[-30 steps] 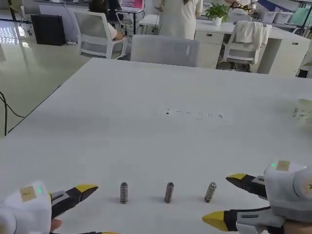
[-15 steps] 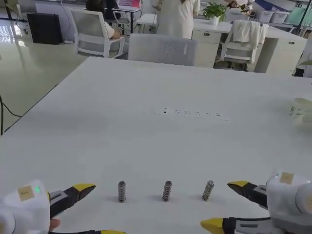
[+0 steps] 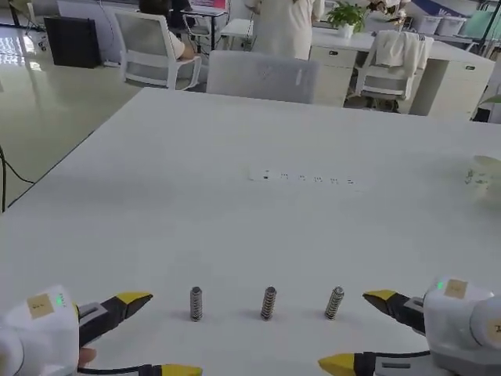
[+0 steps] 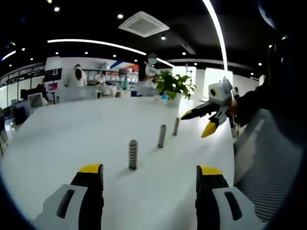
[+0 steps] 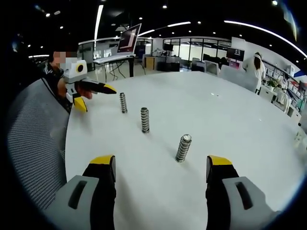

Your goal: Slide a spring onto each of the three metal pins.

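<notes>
Between the left gripper [image 3: 174, 334] at nine o'clock and the right gripper [image 3: 344, 329] at three, both jaws wide, three upright springs [image 3: 268, 303] stand in line.

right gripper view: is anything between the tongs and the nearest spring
Nothing visible does. Bare table lies between the right gripper, tongs open, and the nearest spring, which stands just ahead of the gap between them.

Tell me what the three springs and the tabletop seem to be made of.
The springs: likely steel wire, bare grey coils with a dull metallic shine. The table: smooth matte white top, probably laminate or painted board; the look leaves it open.
</notes>
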Motion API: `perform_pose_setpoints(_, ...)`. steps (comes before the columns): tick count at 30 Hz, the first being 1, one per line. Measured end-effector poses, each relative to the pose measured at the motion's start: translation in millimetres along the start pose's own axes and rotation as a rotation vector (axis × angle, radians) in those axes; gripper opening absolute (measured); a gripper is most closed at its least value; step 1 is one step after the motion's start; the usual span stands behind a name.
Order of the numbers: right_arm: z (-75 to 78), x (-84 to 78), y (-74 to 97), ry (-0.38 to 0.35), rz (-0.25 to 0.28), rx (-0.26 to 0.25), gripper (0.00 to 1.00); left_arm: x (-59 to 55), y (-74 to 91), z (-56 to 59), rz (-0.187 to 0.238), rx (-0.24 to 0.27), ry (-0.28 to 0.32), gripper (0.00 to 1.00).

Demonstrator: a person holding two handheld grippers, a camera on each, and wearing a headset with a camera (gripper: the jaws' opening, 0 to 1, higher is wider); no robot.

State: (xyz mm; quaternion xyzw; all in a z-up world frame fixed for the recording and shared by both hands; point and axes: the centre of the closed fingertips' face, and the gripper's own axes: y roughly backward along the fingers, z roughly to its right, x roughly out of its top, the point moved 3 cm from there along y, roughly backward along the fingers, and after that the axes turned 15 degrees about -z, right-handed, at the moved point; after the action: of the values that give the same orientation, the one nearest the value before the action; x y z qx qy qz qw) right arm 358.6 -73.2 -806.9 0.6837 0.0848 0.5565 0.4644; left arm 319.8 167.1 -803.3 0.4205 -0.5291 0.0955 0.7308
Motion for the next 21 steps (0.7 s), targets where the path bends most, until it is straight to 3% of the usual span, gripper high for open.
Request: perform_pose_setpoints(21, -0.9, 0.9, 1.8, -0.005, 0.005, -0.002, 0.77, 2.1, 0.4, 1.7, 0.004, 0.003, -0.009, 0.75)
